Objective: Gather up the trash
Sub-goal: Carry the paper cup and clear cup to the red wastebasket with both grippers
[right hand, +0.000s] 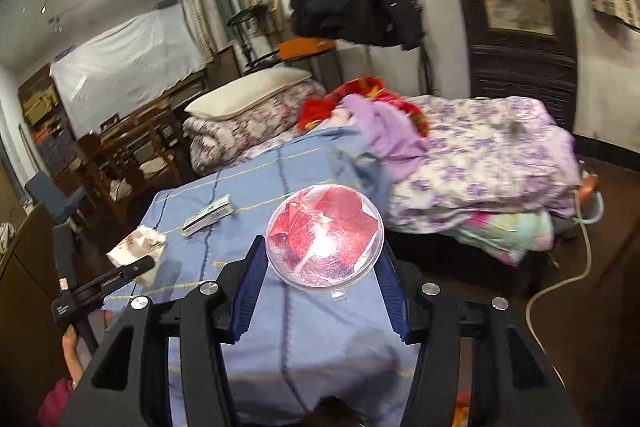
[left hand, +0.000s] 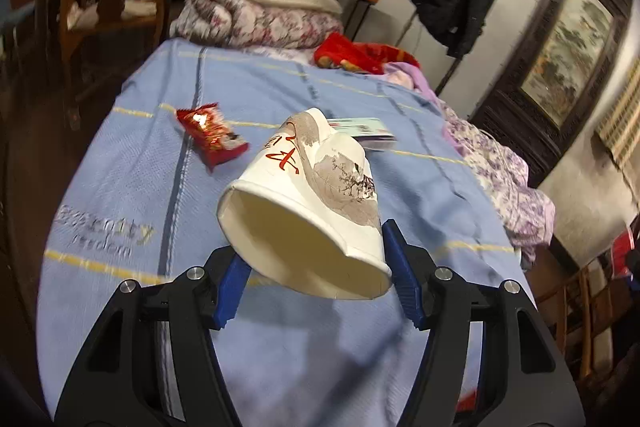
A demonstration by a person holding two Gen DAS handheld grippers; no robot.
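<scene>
Two pieces of trash held above the bed, one in each claw

The left claw was clamped on one crushed paper cup, and the right claw on one clear round lid with red scraps seen through it; both were lifted over the blue bedspread. The carrying step was judged to be in hand, a bin, not in view, being called for next. One red snack wrapper and one flat packet were left lying on the bed
</scene>
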